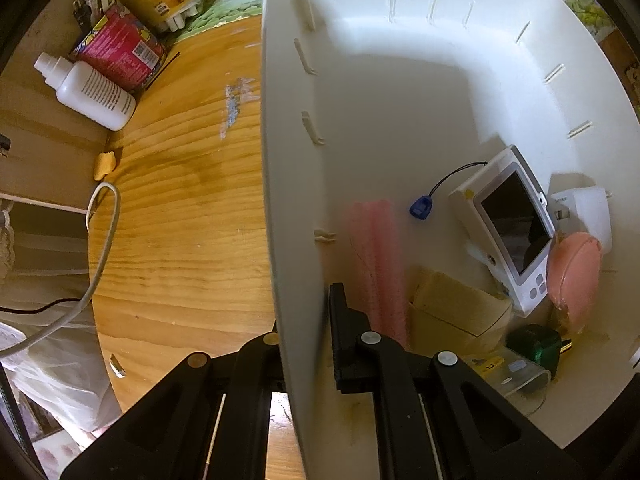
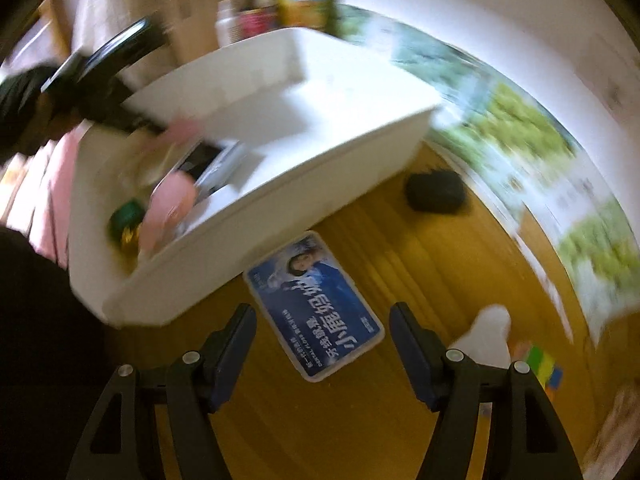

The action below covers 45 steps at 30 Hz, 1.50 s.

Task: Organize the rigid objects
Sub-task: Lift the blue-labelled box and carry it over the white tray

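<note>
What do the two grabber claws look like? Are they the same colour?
Nearly. Both are black plastic with triangular cut-outs in their arms and round silver rivets at the joints. The left gripper has plain black fingers. The right gripper has dark blue pads on the insides of its fingers. No cables or markings show on either.

A: How does the left gripper (image 1: pixel 306 344) stand?

B: It points straight down, its jaws closed tight on the wall of the white bin (image 1: pixel 292 200), one finger outside and one inside.

A: And the right gripper (image 2: pixel 323 344)?

B: Tilted steeply down, jaws spread wide with nothing pressed between them; its fingers (image 2: pixel 236 344) enter from six o'clock.
</note>
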### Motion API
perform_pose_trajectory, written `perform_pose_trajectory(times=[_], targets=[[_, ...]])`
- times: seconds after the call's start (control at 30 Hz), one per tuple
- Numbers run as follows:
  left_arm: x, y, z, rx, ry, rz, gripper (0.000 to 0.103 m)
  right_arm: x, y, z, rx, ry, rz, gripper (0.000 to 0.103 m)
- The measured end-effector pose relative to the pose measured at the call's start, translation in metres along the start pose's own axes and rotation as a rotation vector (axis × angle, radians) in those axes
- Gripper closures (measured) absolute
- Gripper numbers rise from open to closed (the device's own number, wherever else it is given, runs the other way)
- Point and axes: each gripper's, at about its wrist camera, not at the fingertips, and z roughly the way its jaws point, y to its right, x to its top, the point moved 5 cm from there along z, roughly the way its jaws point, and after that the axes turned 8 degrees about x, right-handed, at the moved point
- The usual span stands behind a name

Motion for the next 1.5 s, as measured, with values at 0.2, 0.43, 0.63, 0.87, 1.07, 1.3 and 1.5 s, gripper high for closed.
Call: perform_pose_trajectory(times=[0.2, 0.43, 0.63, 0.87, 1.07, 1.3, 1.5], targets=[[0.002, 0.006, 0.001, 0.042, 0.000, 0.008, 0.094, -0.002, -0.007, 0.017, 0.039, -0.037, -0.158, 0.033], [0.002, 0.010, 0.000, 0.086, -0.012, -0.025, 0.091, 0.000, -0.019, 0.033, 0.071, -0.034, -0.280, 0.033], [0.003, 0.010, 0.001, 0.090, -0.030, -0.054, 0.089, 0.006, -0.015, 0.038, 0.068, -0.023, -0.287, 0.033], [0.009, 0.007, 0.004, 0.096, -0.027, -0.050, 0.088, 0.000, -0.008, 0.050, 0.053, -0.061, -0.274, 0.033], [0.004, 0.009, 0.003, 0.089, -0.016, -0.049, 0.088, -0.005, -0.004, 0.052, 0.051, -0.079, -0.226, 0.040], [0.003, 0.008, 0.000, 0.083, 0.001, -0.052, 0.088, -0.013, -0.010, 0.039, 0.095, -0.099, -0.179, 0.040], [0.000, 0.005, -0.003, 0.062, 0.018, -0.052, 0.088, -0.011, -0.014, 0.002, 0.060, -0.010, -0.103, 0.040]])
